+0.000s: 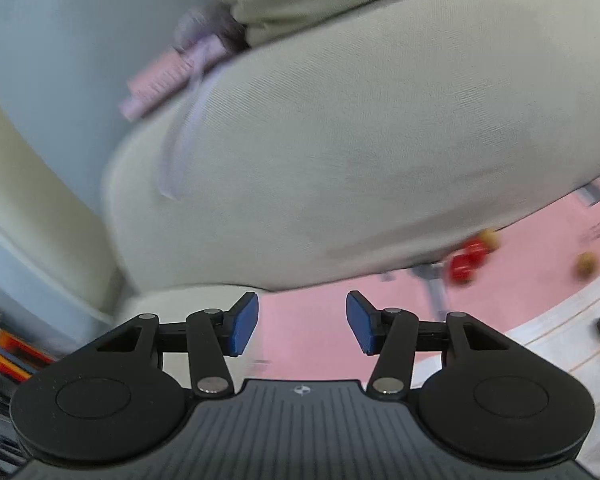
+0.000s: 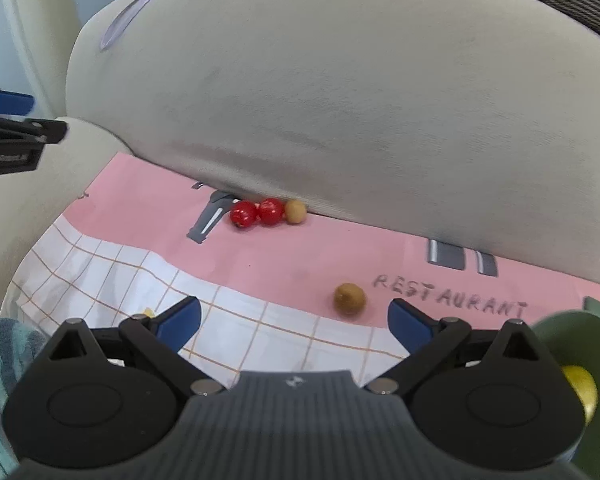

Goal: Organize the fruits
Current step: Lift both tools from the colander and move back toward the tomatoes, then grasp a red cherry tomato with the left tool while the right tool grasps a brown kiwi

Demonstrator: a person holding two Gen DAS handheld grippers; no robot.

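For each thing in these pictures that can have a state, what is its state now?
left gripper: open, holding nothing.
right gripper: open wide, holding nothing.
two red fruits: loose on the pink mat, touching each other.
brown fruit by the cushion: loose, touching a red fruit.
lone brown fruit: loose on the mat, apart.
green bowl: holds a yellow fruit.
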